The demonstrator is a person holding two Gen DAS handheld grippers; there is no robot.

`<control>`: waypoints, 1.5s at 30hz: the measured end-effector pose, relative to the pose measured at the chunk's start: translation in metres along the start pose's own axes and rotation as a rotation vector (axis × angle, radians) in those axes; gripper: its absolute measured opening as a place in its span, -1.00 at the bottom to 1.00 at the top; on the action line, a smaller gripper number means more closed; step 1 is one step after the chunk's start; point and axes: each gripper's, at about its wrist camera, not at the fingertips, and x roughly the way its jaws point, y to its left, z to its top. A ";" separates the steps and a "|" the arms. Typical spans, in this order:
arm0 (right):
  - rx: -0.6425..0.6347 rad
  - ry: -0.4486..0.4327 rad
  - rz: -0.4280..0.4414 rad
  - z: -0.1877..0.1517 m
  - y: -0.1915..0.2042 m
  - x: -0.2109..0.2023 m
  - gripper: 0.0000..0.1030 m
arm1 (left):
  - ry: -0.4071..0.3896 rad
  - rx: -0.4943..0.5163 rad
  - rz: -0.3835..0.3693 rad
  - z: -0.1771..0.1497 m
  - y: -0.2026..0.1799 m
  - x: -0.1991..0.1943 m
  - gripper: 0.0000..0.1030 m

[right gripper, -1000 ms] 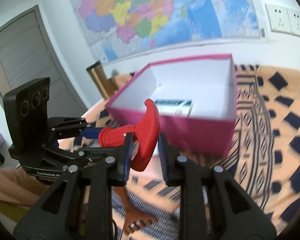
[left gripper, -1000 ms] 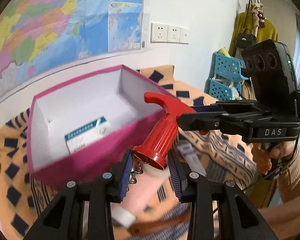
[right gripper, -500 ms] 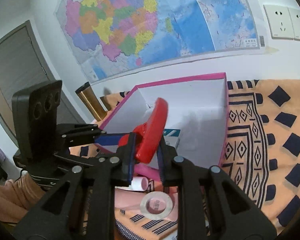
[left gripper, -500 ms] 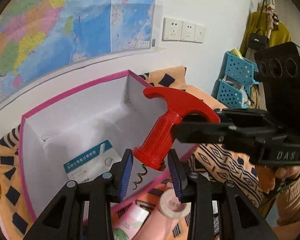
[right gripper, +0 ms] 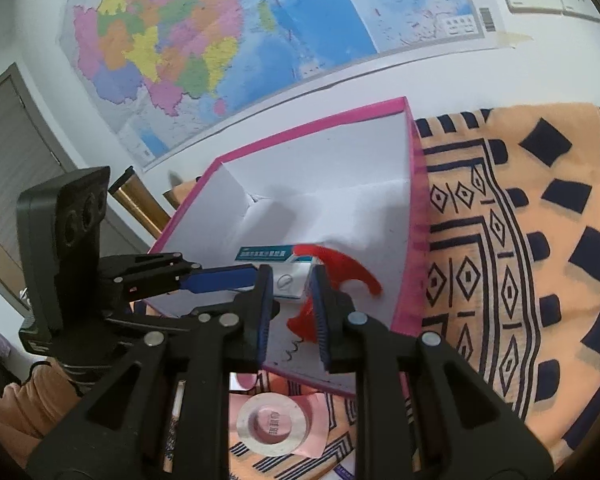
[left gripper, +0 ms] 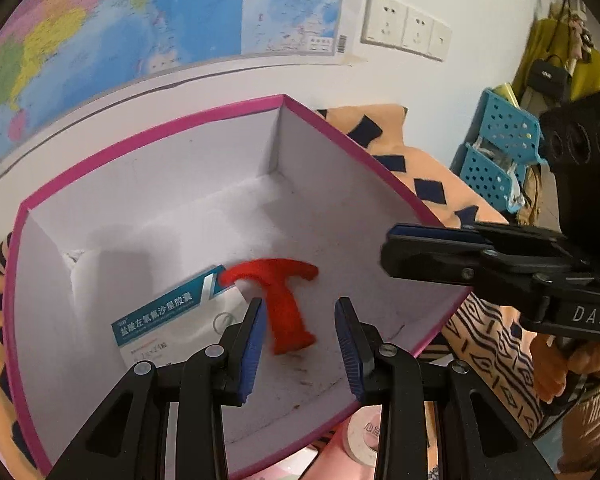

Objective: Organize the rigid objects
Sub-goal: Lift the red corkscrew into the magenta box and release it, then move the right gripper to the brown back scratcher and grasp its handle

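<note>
The red corkscrew is blurred, down inside the pink-rimmed white box, next to a blue-and-white medicine carton. My left gripper hovers above it. Its jaws are a foot's width apart and press on nothing. In the right wrist view the corkscrew's curved handle shows past the right finger, and its wire spiral shows low between the jaws. The right gripper is over the box's near wall, with a narrow gap and nothing in it. The carton lies just beyond.
A roll of tape and pink items lie on the orange patterned cloth in front of the box. Blue baskets stand at the right and a brass-coloured post at the left. A wall with a map rises behind the box.
Both grippers moved forward over the box. The corkscrew, held at its foot by the left and its handle by the right, has left both and dropped into the box.
</note>
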 end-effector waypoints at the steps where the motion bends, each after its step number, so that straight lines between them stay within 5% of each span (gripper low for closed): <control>1: 0.002 -0.003 0.000 -0.001 0.000 -0.002 -0.56 | -0.011 -0.005 0.002 0.000 0.001 -0.002 -0.30; 8: -0.030 -0.044 0.059 -0.018 0.013 -0.031 -0.34 | -0.172 -0.029 0.059 -0.029 0.007 -0.058 0.01; 16: -0.078 -0.046 0.126 -0.052 0.034 -0.060 -0.26 | -0.226 -0.041 0.051 -0.083 0.006 -0.101 0.09; 31: -0.121 0.139 0.145 -0.121 0.059 -0.030 -0.24 | -0.038 -0.100 0.016 -0.178 -0.006 -0.076 0.10; 45: -0.098 0.267 0.119 -0.162 0.061 -0.018 -0.07 | 0.011 -0.151 0.008 -0.195 0.000 -0.060 0.10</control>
